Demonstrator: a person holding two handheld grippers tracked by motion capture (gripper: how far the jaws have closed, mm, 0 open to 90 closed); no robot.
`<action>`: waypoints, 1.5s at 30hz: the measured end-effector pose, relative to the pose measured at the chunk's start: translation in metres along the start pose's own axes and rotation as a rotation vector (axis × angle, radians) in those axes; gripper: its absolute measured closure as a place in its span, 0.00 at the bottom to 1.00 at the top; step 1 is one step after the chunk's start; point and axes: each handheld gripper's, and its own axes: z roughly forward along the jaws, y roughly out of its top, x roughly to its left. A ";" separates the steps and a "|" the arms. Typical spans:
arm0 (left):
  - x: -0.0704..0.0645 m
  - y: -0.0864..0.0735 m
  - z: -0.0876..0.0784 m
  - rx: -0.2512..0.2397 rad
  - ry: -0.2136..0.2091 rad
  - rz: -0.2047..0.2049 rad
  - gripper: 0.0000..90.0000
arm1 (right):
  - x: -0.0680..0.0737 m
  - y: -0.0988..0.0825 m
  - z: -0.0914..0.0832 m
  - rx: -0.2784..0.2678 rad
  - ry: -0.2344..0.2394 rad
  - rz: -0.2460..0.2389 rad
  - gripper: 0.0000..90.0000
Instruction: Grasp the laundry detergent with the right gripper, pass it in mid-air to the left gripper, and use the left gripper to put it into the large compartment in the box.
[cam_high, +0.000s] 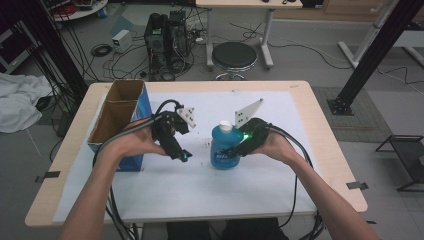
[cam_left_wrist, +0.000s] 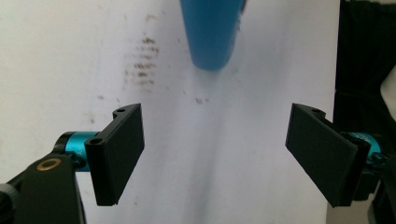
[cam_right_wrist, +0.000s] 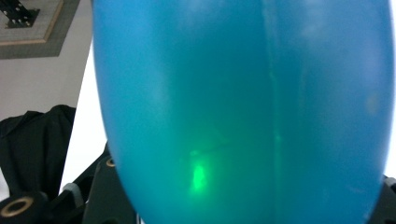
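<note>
High view: a blue bottle (cam_high: 226, 147) with a white cap stands upright on the white sheet (cam_high: 200, 185) covering the desk (cam_high: 327, 150), near the sheet's middle. The right claw (cam_high: 234, 151) meets the bottle from the bottle's right side, its jaws pinching the body. The left claw (cam_high: 184, 156) hangs to the bottle's left, apart from it and holding nothing. An open blue cardboard box (cam_high: 122, 120) stands farther left of the bottle, at the sheet's edge.

Left gripper view: the two black pads (cam_left_wrist: 122, 151) stand spread wide with nothing but the white sheet (cam_left_wrist: 60, 70) between them. The blue bottle (cam_left_wrist: 211, 32) lies ahead, beyond the pads and untouched. Faint brown smudges (cam_left_wrist: 142, 63) mark the sheet just beside the bottle.

Right gripper view: the blue bottle (cam_right_wrist: 243, 107) sits directly against the camera, a green light reflected low on its wall. The jaws are closed on its body, their black parts visible at the bottle's lower edges.
</note>
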 end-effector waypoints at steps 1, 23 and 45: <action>0.003 0.004 -0.003 -0.004 -0.005 0.000 0.22 | 0.000 0.000 -0.001 0.004 0.002 -0.005 0.49; 0.016 0.070 -0.006 -0.011 -0.057 0.071 0.22 | -0.002 0.000 -0.006 -0.006 -0.009 0.009 0.49; 0.013 0.092 0.030 -0.012 -0.090 0.074 0.22 | -0.003 0.001 -0.004 -0.033 -0.003 0.006 0.49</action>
